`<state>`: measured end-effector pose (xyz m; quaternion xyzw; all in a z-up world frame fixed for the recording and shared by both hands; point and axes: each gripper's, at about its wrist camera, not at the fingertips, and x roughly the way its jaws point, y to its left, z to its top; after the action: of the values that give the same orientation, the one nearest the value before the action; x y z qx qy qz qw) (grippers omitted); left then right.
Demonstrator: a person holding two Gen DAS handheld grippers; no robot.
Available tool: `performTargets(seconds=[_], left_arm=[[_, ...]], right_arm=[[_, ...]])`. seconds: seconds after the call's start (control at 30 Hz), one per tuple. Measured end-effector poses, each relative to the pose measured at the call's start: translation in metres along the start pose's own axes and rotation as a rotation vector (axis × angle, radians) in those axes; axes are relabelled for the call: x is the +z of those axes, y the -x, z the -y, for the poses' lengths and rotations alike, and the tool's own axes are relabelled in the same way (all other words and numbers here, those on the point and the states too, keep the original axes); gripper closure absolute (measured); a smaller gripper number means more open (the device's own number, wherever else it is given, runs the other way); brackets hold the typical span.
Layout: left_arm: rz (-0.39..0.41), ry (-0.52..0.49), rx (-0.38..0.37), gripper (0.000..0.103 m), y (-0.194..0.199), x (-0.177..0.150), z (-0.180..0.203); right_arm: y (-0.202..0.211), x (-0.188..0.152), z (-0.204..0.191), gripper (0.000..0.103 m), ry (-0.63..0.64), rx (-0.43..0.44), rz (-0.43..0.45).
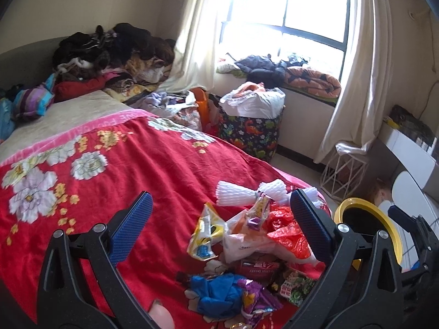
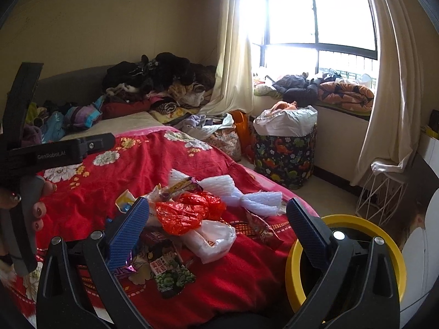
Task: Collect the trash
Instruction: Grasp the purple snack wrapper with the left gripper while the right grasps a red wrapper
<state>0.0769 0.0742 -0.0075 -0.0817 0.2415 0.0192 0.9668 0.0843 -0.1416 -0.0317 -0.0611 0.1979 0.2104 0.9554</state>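
Crinkled red plastic bag (image 2: 189,213), ribbed white foam netting (image 2: 247,194) and glossy wrappers heaped on red floral blanket (image 1: 153,164); round yellow-rimmed bin (image 2: 348,219) near right. Left gripper (image 1: 219,227) and right gripper (image 2: 219,227) hover over the heap, both wide apart, empty.

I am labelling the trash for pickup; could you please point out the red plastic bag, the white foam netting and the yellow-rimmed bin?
red plastic bag (image 2: 186,213): right wrist view, crumpled middle.
white foam netting (image 2: 247,194): right wrist view, ribbed centre.
yellow-rimmed bin (image 2: 356,220): right wrist view, top rim.

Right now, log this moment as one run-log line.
left gripper: open, empty | right gripper: open, empty | trash pile: on red blanket, untouched | yellow-rimmed bin: beside bed
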Motion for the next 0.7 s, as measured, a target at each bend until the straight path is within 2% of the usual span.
performTargets(seconds=[0.17,0.23,0.33,0.5,0.67,0.7], left_arm=[[-0.060,-0.066,-0.071,0.011,-0.027,0.008,0.019],[-0.094,-0.083,-0.099,0.014,-0.040,0.010,0.026],[-0.162,-0.089,-0.127,0.022,-0.064,0.012,0.033],[-0.254,-0.096,-0.165,0.037,-0.097,0.012,0.044],[-0.356,-0.109,-0.184,0.041,-0.125,0.009,0.051],[-0.375,-0.108,-0.180,0.041,-0.130,0.009,0.051]], right_arm=[[-0.021,-0.001,0.033,0.008,-0.087,-0.035,-0.079],[-0.030,-0.001,0.044,0.018,-0.097,-0.045,-0.114],[-0.049,-0.001,0.056,0.025,-0.083,-0.050,-0.189],[-0.085,-0.006,0.070,0.040,-0.079,0.003,-0.302],[-0.118,-0.010,0.074,0.043,-0.062,0.024,-0.406],[-0.124,-0.009,0.075,0.049,-0.055,0.025,-0.430]])
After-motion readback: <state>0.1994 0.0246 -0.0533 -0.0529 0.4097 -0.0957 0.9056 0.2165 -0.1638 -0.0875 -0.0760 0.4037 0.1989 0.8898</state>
